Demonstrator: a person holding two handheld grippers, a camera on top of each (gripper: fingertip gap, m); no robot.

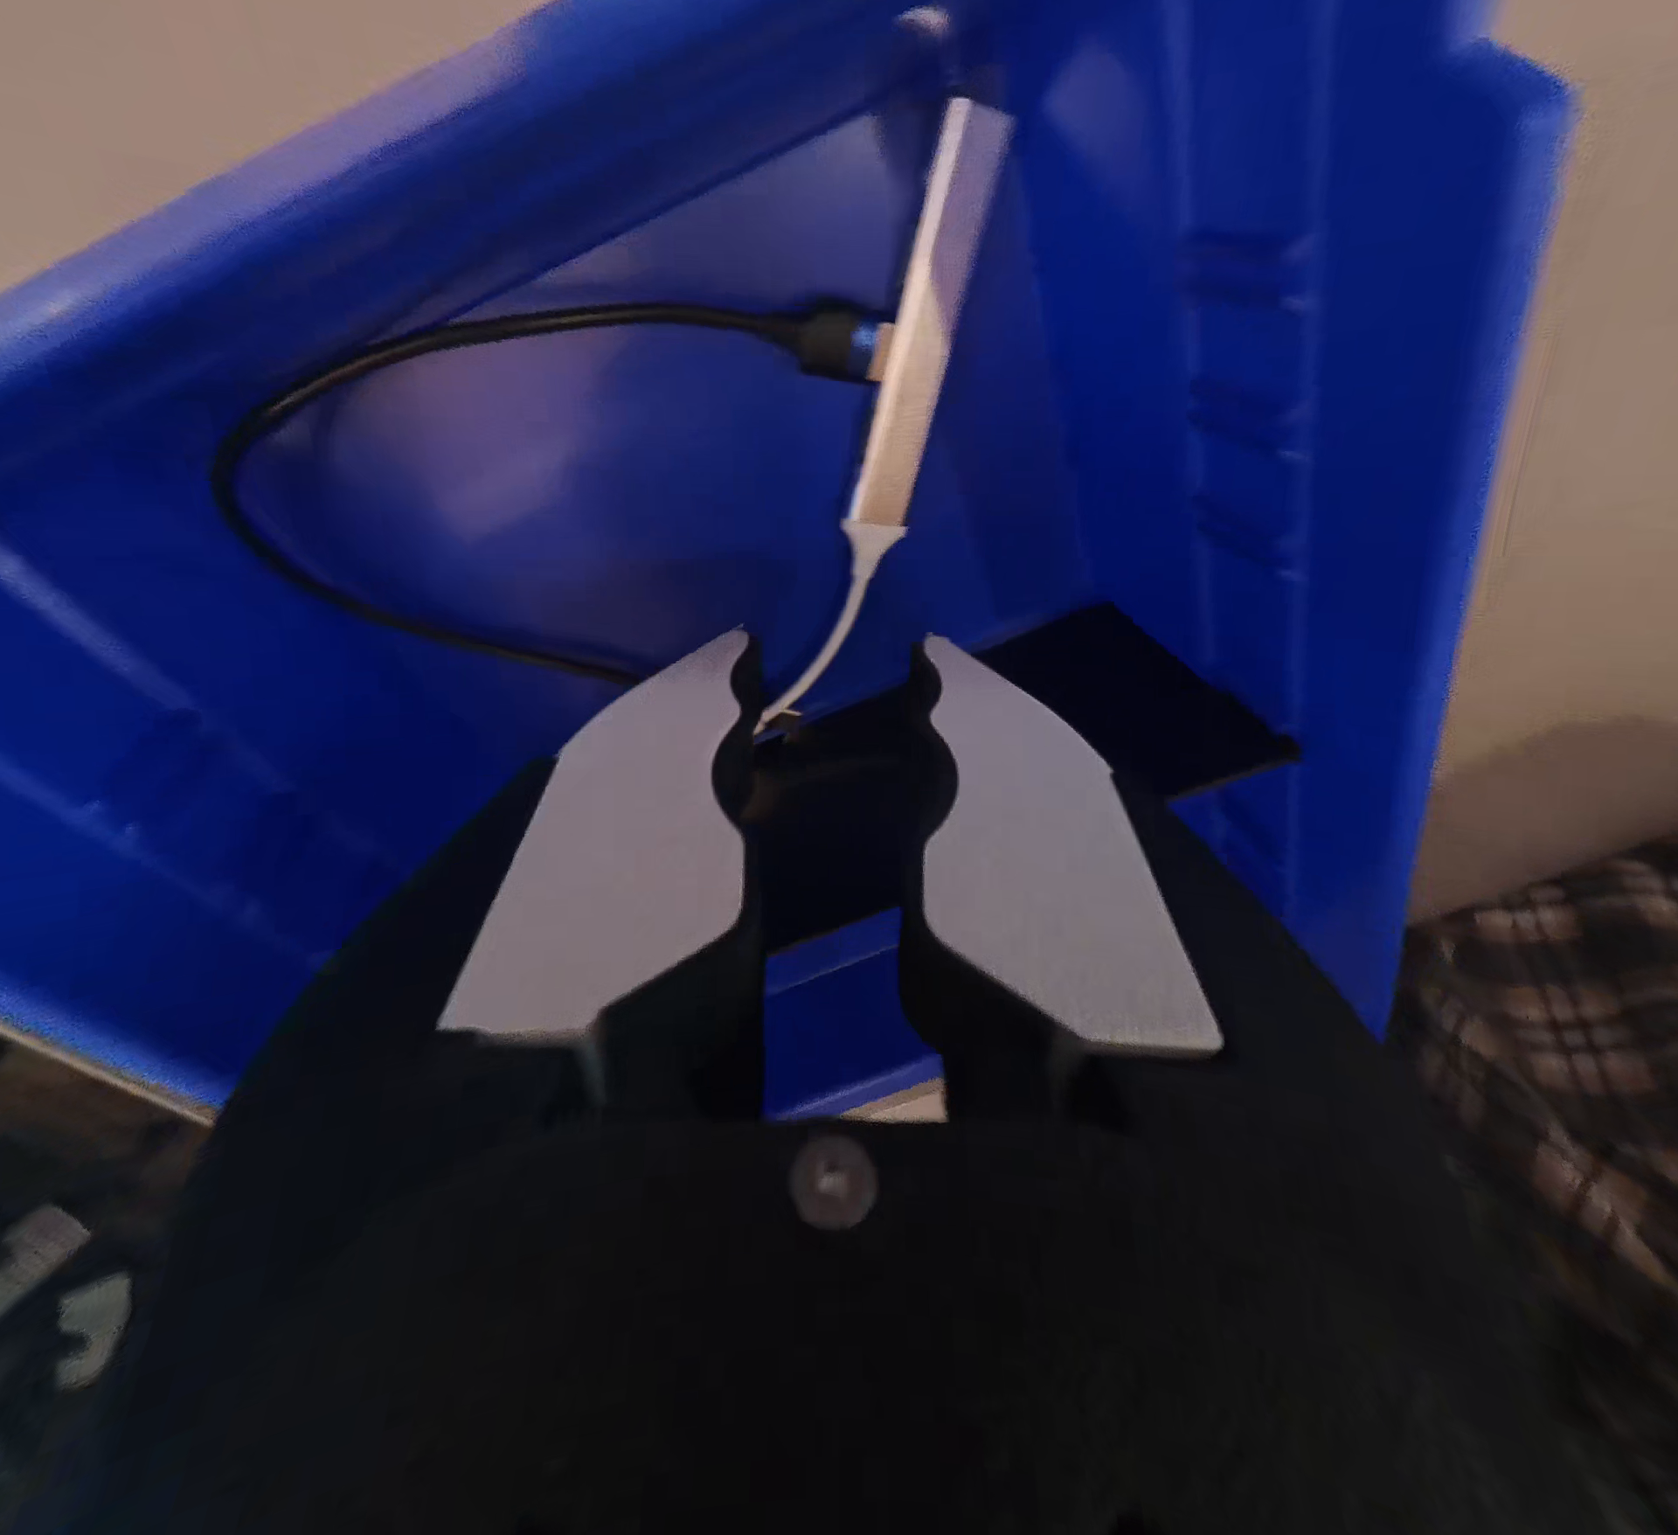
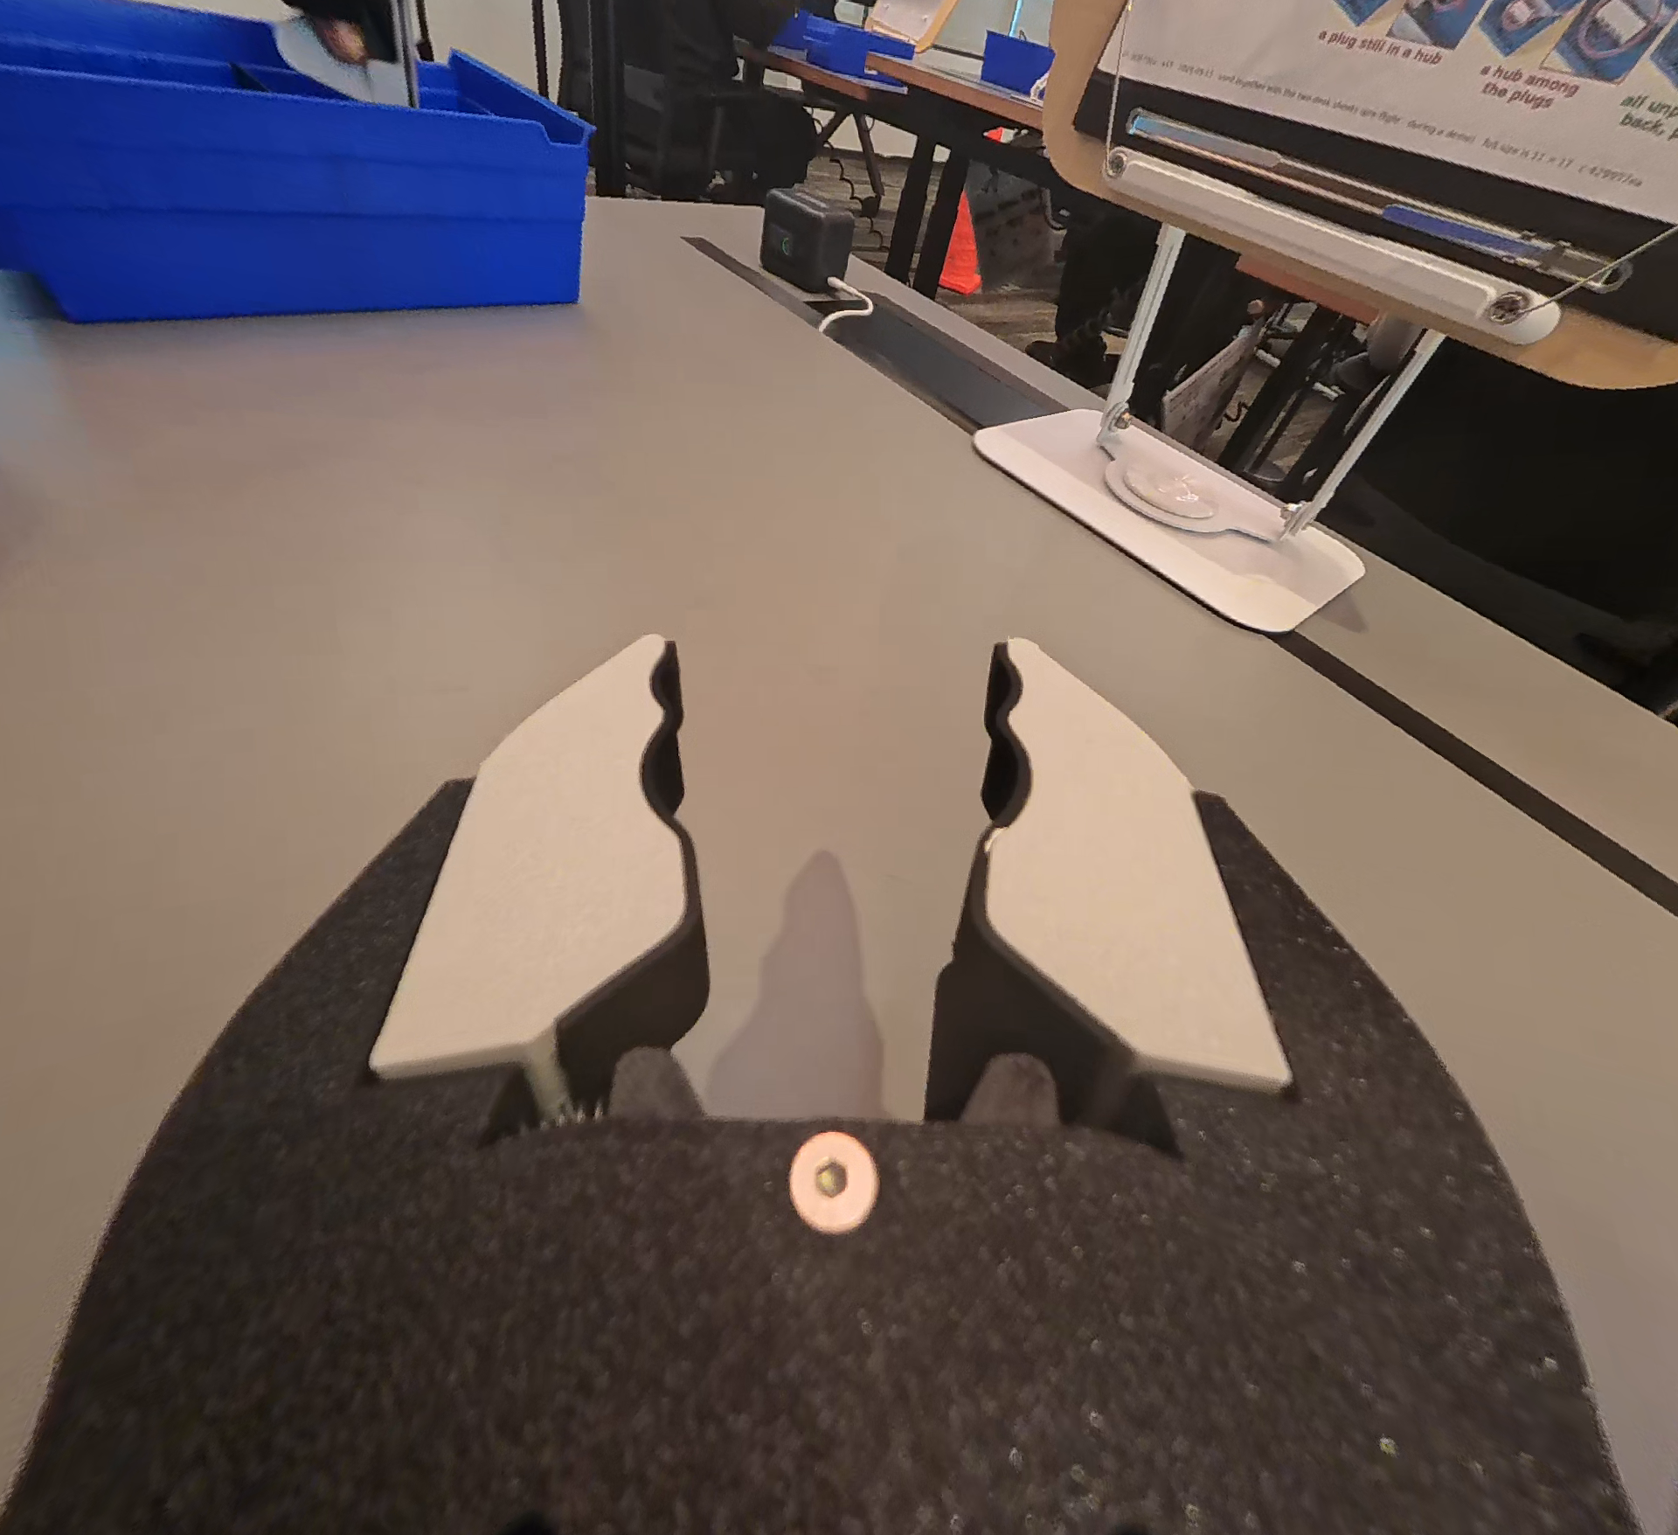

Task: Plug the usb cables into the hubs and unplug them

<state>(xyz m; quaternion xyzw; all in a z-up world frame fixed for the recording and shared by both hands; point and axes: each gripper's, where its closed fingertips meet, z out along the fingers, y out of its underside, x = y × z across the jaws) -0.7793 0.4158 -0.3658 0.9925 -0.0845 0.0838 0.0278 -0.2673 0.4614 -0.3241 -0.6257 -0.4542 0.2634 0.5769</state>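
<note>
The right gripper (image 2: 831, 728) is nearest, low over the grey table (image 2: 545, 492), and its jaws are spread with nothing between them. To the left of it and farther back stands the blue bin (image 2: 300, 220), and the left gripper (image 2: 350, 61) reaches down into this bin from above. In the left wrist view the left gripper (image 1: 835, 679) has its jaws a little apart; the hub's white cable (image 1: 822, 656) passes between the tips, but I cannot tell whether they pinch it. Beyond the tips, inside the bin (image 1: 272, 674), the white hub (image 1: 926, 320) lies along the right wall. A black cable (image 1: 381, 365) is plugged into the hub's left side and curves in a loop over the bin floor.
</note>
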